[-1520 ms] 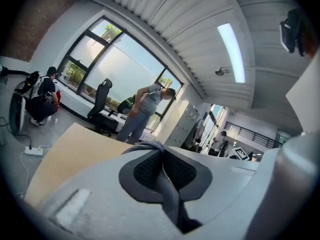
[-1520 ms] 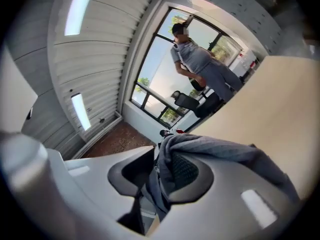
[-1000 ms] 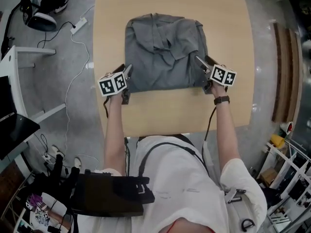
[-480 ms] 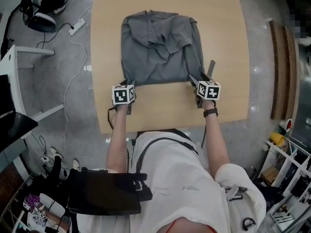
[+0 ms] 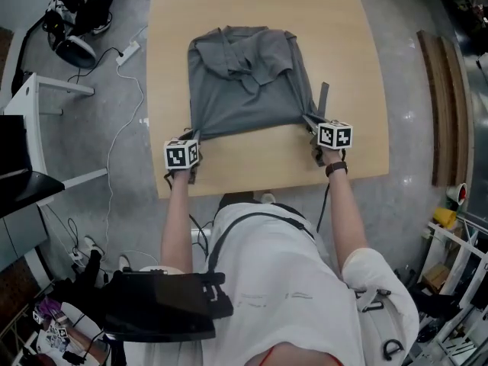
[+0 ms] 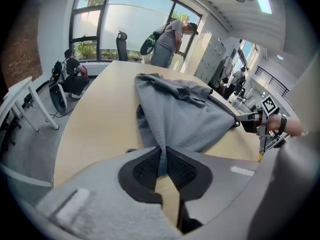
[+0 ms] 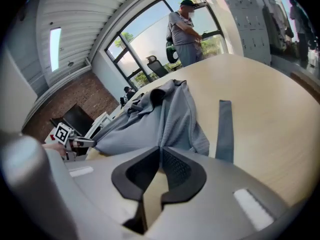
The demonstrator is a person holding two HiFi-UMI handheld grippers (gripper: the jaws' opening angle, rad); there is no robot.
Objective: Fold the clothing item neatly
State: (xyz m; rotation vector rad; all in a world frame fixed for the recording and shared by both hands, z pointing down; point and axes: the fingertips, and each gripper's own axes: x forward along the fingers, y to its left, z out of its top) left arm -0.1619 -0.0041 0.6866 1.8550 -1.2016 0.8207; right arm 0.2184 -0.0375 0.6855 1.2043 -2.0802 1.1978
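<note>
A grey garment (image 5: 242, 82) lies crumpled on the light wooden table (image 5: 252, 162), its near hem stretched straight between my two grippers. My left gripper (image 5: 191, 138) has just been closing and is now shut on the hem's left corner; in the left gripper view the cloth (image 6: 180, 116) runs down between the black pads (image 6: 147, 166). My right gripper (image 5: 309, 120) has also just been closing and is shut on the right corner, where the fabric (image 7: 160, 119) narrows into its jaws. A loose grey strip (image 5: 324, 96) lies flat beside the right corner.
The table's near edge (image 5: 259, 191) is just below both grippers. Cables and a power strip (image 5: 126, 48) lie on the floor to the left, next to a white desk (image 5: 30, 105). A person (image 6: 170, 36) stands by the windows beyond the table's far end.
Both grippers moved from the garment's sides to its near corners and shut on them. The near hem now runs taut between them.
</note>
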